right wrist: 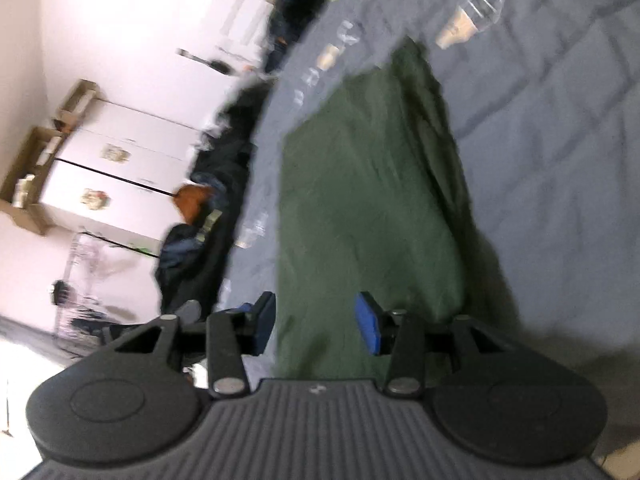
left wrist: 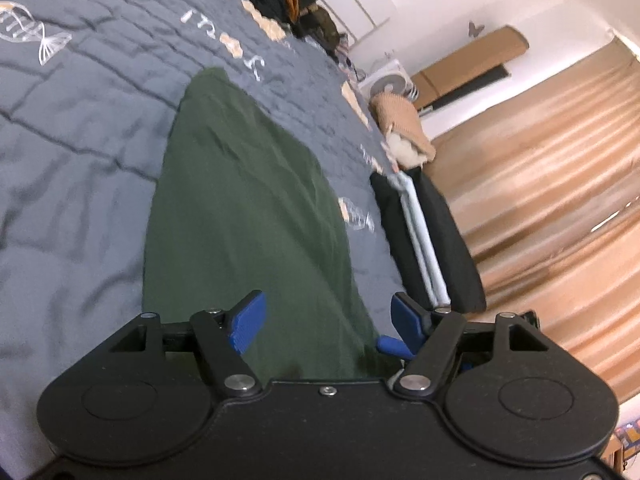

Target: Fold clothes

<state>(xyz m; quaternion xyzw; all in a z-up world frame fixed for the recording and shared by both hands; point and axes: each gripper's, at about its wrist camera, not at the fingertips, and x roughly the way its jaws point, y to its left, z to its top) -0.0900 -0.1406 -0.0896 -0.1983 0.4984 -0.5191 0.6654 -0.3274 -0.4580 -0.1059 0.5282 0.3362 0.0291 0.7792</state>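
Left claw (left wrist: 326, 322) spread wide over green cloth (left wrist: 240, 200), right claw (right wrist: 316, 322) wide too, nothing gripped, cloth flat on grey bed (left wrist: 72, 160)

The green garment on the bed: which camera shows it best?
The left wrist view: the green garment is fairly sharp there, its folded outline and far tip clear against the grey bedspread. The right wrist view shows the same garment, but motion-blurred, with softer edges.
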